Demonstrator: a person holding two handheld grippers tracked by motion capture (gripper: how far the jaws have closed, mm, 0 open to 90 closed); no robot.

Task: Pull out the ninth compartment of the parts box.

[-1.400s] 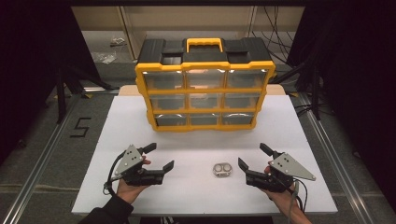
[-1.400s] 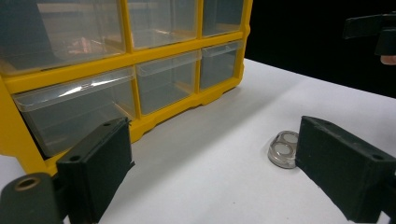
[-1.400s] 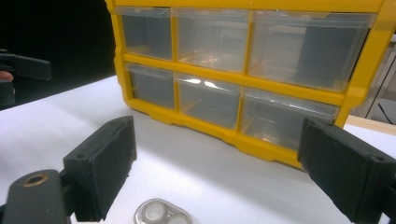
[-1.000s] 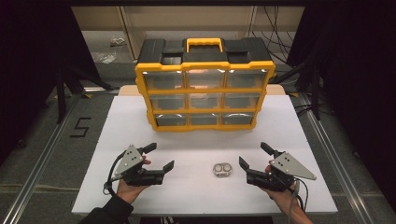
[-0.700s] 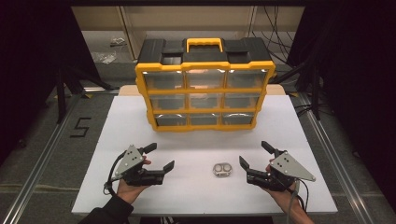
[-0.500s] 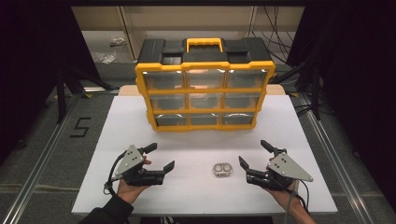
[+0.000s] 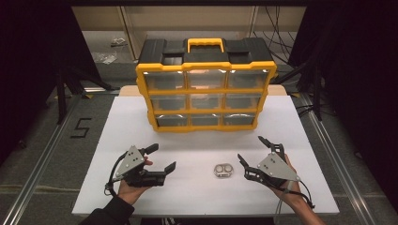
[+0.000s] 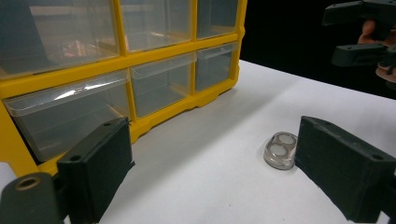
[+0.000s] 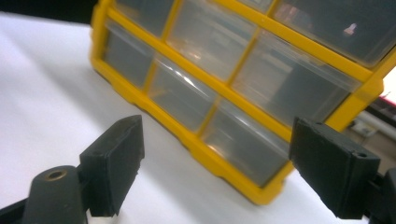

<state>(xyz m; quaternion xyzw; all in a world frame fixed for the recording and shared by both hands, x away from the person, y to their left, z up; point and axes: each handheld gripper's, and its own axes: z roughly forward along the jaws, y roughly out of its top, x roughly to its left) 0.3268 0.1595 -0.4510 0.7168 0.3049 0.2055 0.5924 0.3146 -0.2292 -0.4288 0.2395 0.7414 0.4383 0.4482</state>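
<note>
The white worktop (image 7: pixel 197 136) carries a yellow and black drawer cabinet (image 7: pixel 205 84) that stands upright at its far side, three rows of three clear drawers facing the person and a yellow handle on its black lid. On the near side of the cabinet, well apart from it and roughly below its middle and right columns, a small silvery metal piece with two round windows (image 7: pixel 222 170) lies flat on the worktop; the left gripper view shows it as a two-holed oval (image 8: pixel 280 150) lying just inside the gripper's right jaw, not touched. The person's forearms come in from the near edge, one on each side of that piece. The left hand (image 7: pixel 129 190) holds the left gripper (image 7: pixel 160 158) low over the worktop, near the cabinet's lower left corner line but well short of it, jaws spread wide and pointing right and slightly forward, towards the metal piece. The right hand (image 7: pixel 286 187) holds the right gripper (image 7: pixel 253 152) on the piece's other side, below the cabinet's right column, jaws likewise spread wide and empty, aimed towards the cabinet's lower drawers (image 9: pixel 224 112).
</note>
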